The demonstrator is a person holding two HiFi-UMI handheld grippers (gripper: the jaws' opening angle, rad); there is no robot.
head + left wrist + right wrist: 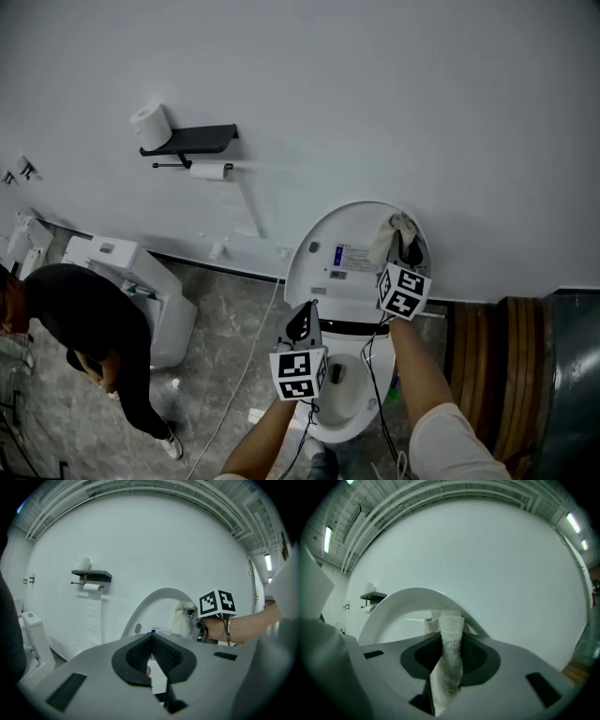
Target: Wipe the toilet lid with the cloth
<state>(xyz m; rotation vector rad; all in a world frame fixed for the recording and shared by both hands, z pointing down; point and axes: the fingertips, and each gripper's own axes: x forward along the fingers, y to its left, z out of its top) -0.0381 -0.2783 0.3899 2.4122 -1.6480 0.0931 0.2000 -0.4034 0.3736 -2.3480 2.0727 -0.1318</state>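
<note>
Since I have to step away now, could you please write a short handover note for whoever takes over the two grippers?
Left gripper: shut, empty, held low in front of the raised toilet lid.
Right gripper: shut on the white cloth, which is at the lid's upper right edge.
Done: the cloth is up at the lid; which parts are already wiped does not show.
Left: wipe across the lid's whole inner face.

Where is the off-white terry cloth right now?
The off-white terry cloth is clamped in the right gripper, at the upper right of the raised white toilet lid in the head view.
</note>
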